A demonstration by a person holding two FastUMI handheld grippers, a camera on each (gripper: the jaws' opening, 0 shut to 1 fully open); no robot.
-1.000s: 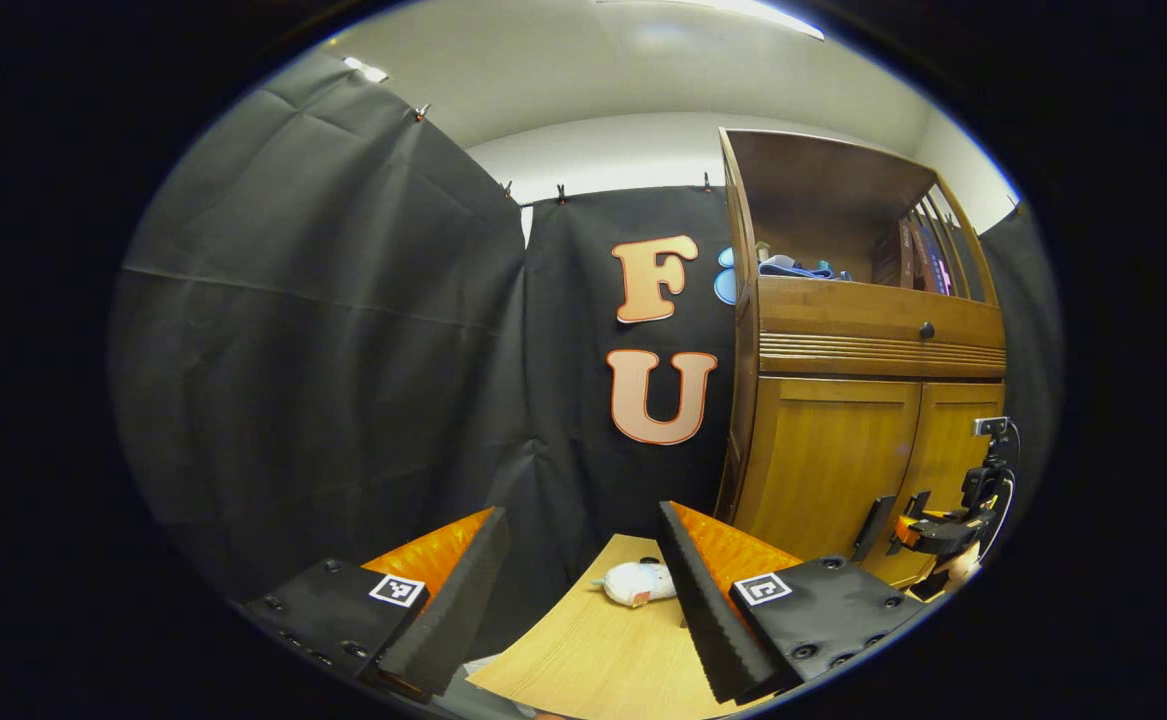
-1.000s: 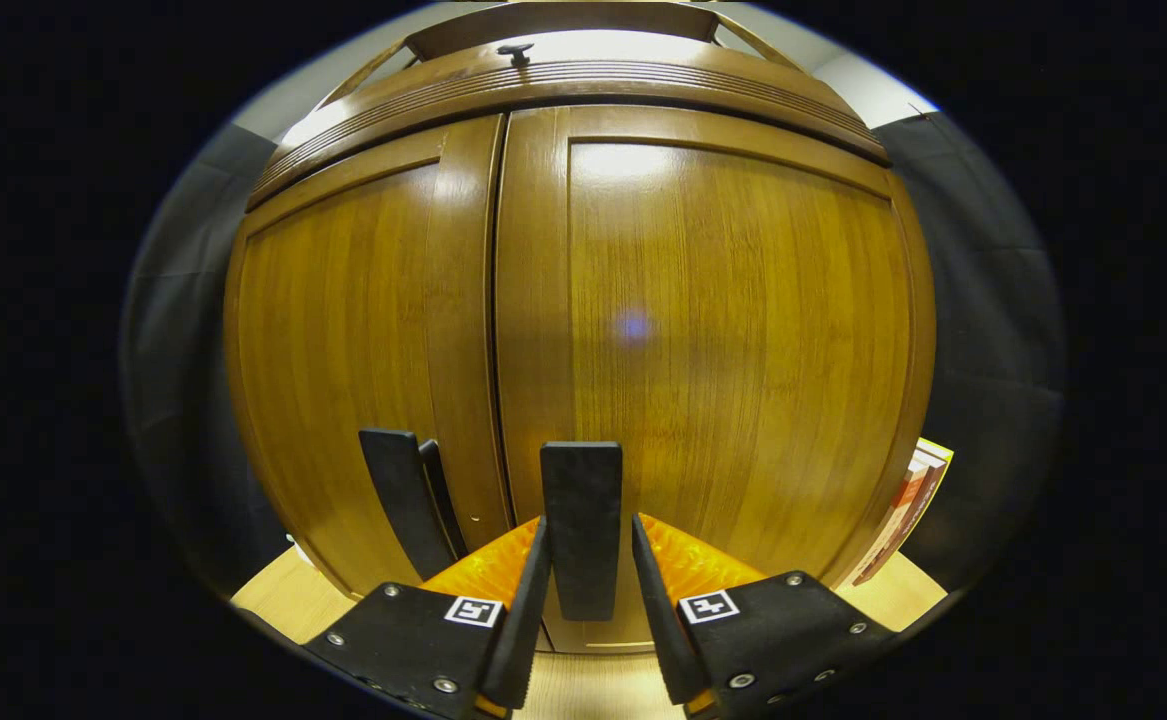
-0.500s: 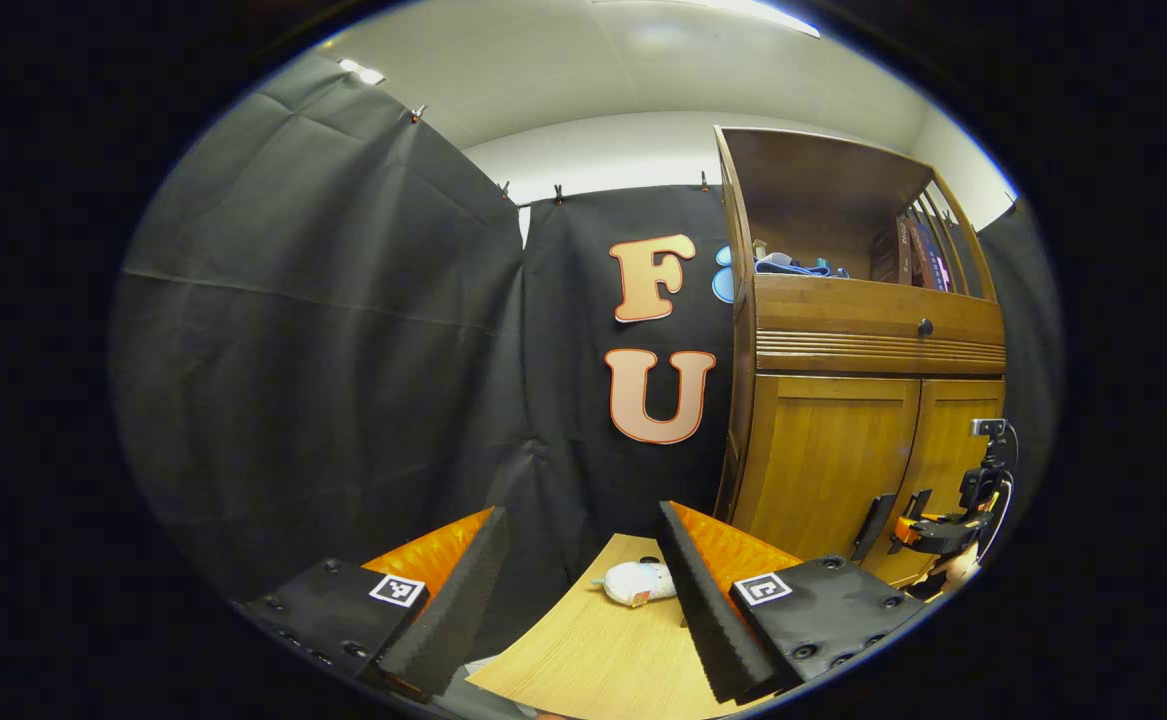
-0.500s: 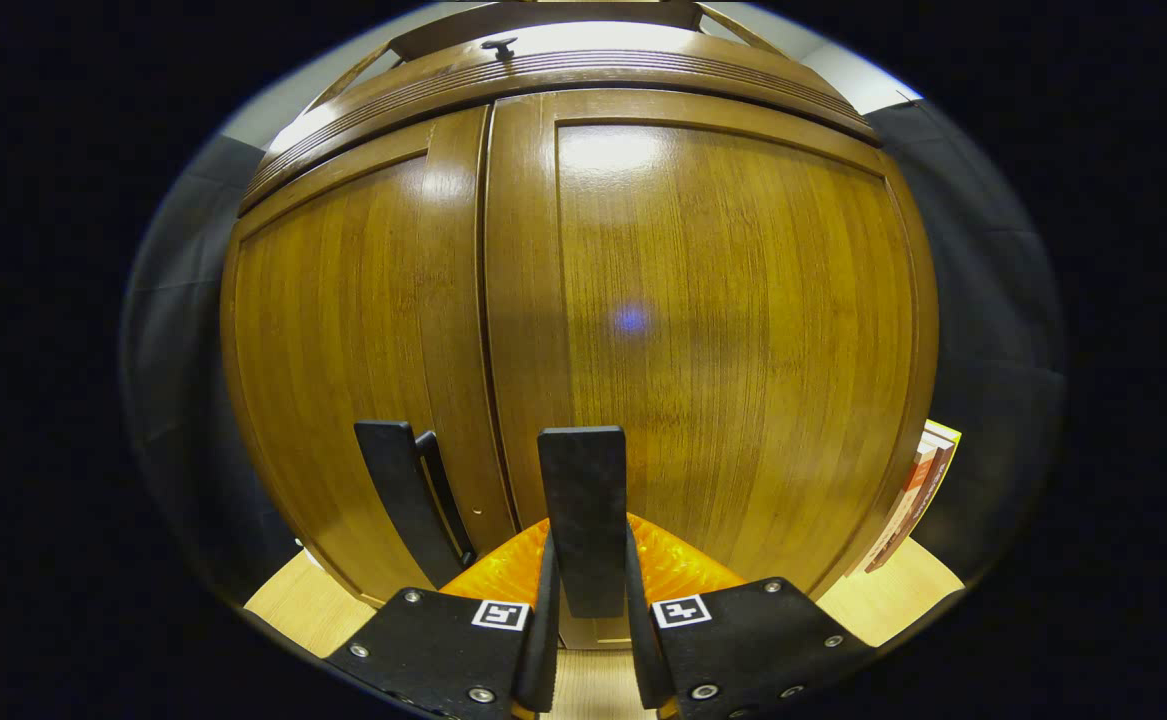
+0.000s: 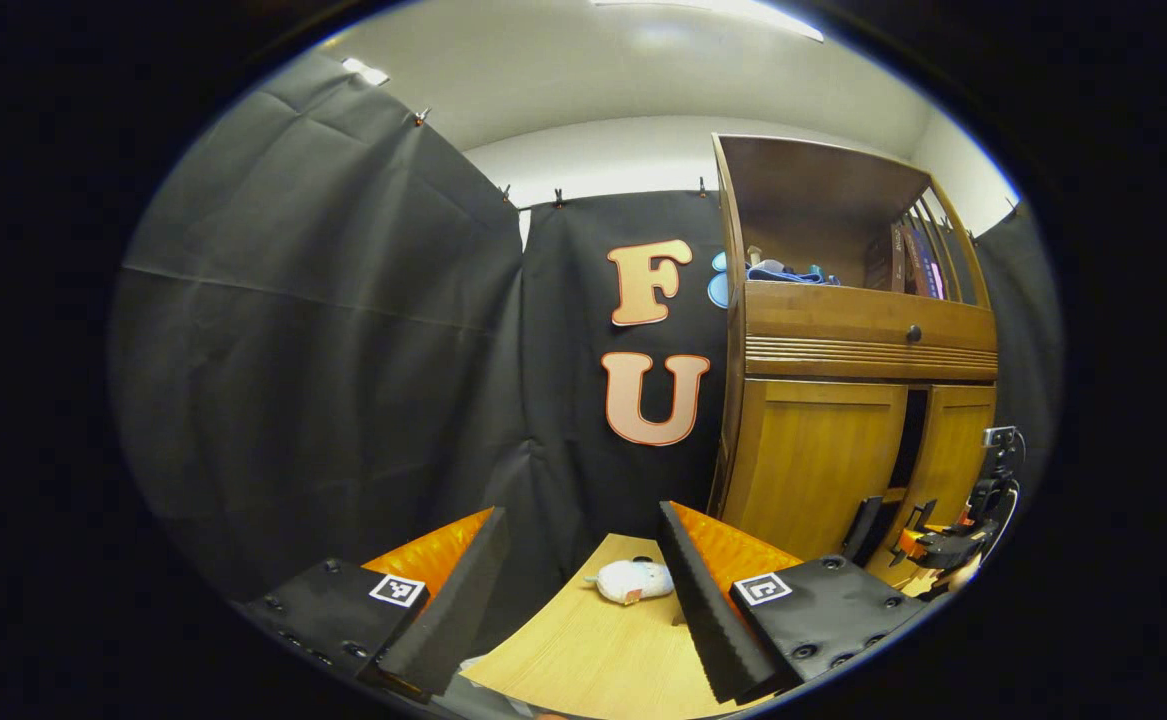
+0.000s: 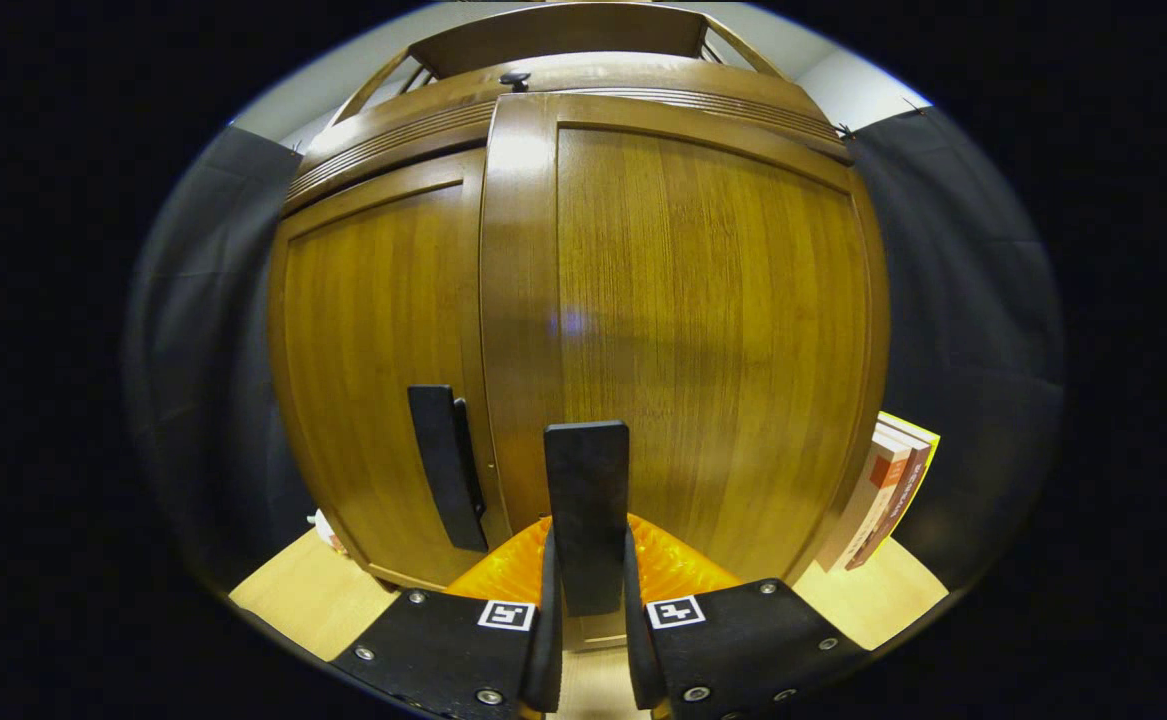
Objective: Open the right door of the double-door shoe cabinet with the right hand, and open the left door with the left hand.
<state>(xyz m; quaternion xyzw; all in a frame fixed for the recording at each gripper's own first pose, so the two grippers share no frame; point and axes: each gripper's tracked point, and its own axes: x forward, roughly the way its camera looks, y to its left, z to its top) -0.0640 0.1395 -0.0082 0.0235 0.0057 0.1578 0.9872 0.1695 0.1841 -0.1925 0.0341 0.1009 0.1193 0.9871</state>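
The wooden shoe cabinet [image 5: 843,330] stands at the right of the left gripper view. Its left door [image 5: 803,460] is closed; the right door [image 5: 958,440] stands slightly ajar, with a dark gap between them. My left gripper [image 5: 573,590] is open and holds nothing, well to the left of the cabinet. In the right gripper view my right gripper [image 6: 588,560] is shut on the right door's black handle [image 6: 586,480]. The right door [image 6: 703,330] juts forward of the left door [image 6: 373,360], whose own black handle [image 6: 440,460] is free. The right gripper [image 5: 933,545] also appears far off at the cabinet.
A white plush toy [image 5: 633,580] lies on the light wooden tabletop [image 5: 583,650] left of the cabinet. Books [image 6: 888,490] lean against the cabinet's right side. Above the doors is a drawer with a knob [image 5: 913,333] and an open shelf holding blue items [image 5: 783,272].
My right gripper closed on the right door's handle, and the door has swung out a little, opening a gap. My left gripper stayed open and nearly still.
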